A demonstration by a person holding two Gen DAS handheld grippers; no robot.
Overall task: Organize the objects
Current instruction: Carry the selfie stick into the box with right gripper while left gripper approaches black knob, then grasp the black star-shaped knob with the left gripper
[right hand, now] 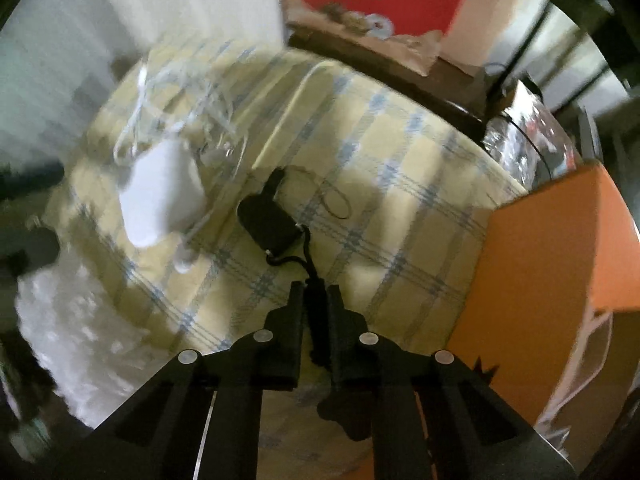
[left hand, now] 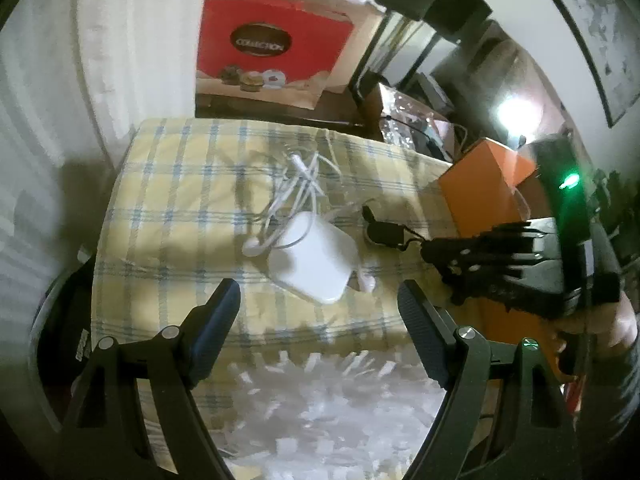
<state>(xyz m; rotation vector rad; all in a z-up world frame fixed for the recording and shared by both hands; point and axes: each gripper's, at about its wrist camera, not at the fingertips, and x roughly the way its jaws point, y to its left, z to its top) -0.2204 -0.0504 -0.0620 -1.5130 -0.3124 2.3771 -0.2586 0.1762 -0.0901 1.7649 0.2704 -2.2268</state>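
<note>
Your right claw (right hand: 314,300) is clamped on the black cord (right hand: 308,256) of a small black device (right hand: 266,220), which lies on the yellow-and-blue checked cloth (right hand: 400,184) just ahead of the fingertips; the cord runs back between the two fingers and its end hangs below them. In the left view you see that same claw (left hand: 430,250) coming in from the right, with the black device (left hand: 380,232) just beside the white charger (left hand: 316,260). The charger rests flat on the cloth (left hand: 180,184) — its white cable (left hand: 300,176) lies in a loose tangle behind it, with some loops touching the charger's edge.

Your left claw (left hand: 320,304) hangs over the near edge of the cloth with its fingers wide apart and nothing between them. Below it spreads a white shaggy rug (left hand: 328,400).

To the right of the cloth stands an orange box (left hand: 480,184). Behind the cloth sits a red box (left hand: 272,40) with a dark oval label reading "COLLECTION" — the smaller print is too blurred to read.
</note>
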